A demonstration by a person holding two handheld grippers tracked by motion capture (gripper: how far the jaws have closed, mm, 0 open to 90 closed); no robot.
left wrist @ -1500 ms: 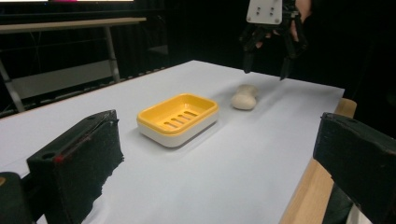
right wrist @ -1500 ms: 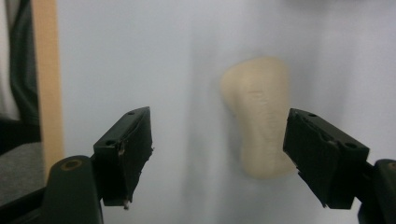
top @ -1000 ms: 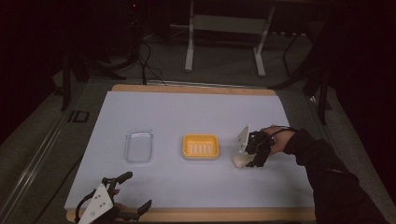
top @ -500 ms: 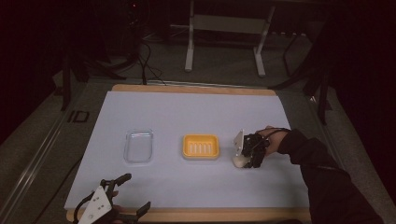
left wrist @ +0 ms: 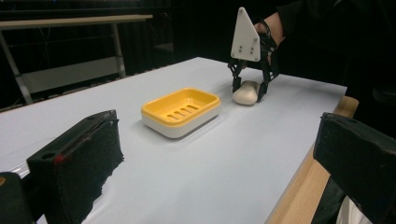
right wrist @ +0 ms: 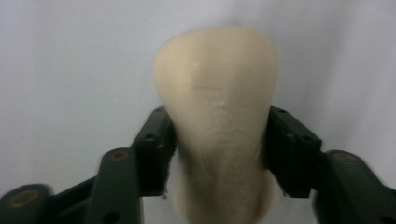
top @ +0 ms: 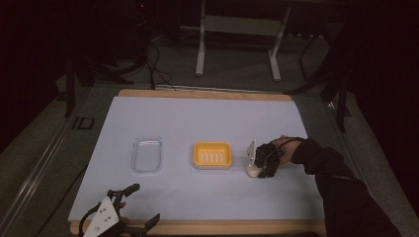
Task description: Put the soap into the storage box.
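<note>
Right gripper (right wrist: 217, 154) clamps smooth soap bar (right wrist: 217, 116) — rounded, cream

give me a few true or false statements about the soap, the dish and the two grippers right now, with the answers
1. The right gripper has its jaws closed on the sides of the soap bar. True.
2. The soap bar already lies in the yellow soap dish. False: it rests on the table beside the dish, which holds nothing.
3. The left gripper holds the clear lid. False: its jaws are open near the table's front edge, apart from the lid.
4. The clear lid lies left of the yellow soap dish in the high view. True.
</note>
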